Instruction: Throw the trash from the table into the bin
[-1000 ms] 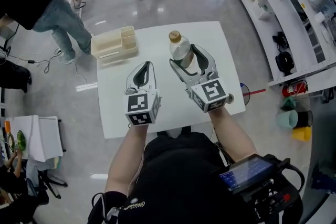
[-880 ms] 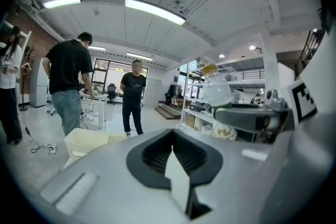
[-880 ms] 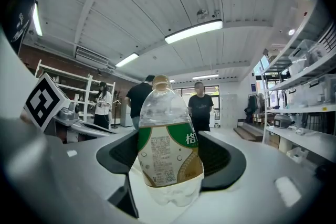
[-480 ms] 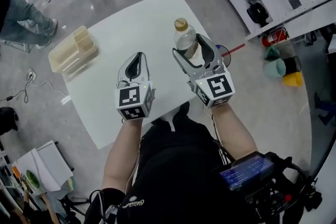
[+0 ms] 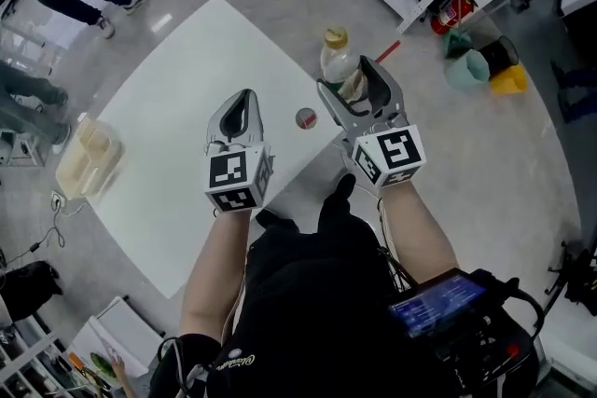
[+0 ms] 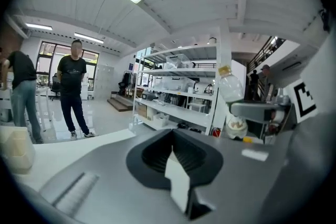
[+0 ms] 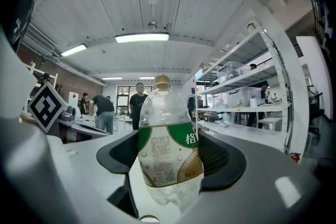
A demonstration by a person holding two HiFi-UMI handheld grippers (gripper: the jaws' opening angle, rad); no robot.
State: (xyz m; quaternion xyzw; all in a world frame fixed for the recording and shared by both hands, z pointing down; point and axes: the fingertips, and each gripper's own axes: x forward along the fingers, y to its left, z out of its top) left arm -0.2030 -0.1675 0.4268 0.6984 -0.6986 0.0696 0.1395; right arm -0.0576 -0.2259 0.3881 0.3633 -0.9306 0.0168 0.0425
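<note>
Your right tongs grip the bottle by its labelled body, upright, held clear of the counter and seen against the floor past its edge. Your left tongs are closed on nothing, above the counter. A small round red item lies on the counter between the two tongs; the coloured bins stand on the floor, well apart.

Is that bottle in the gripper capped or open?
Capped: a tan cap sits on the neck of the bottle; the head view shows it too.
</note>
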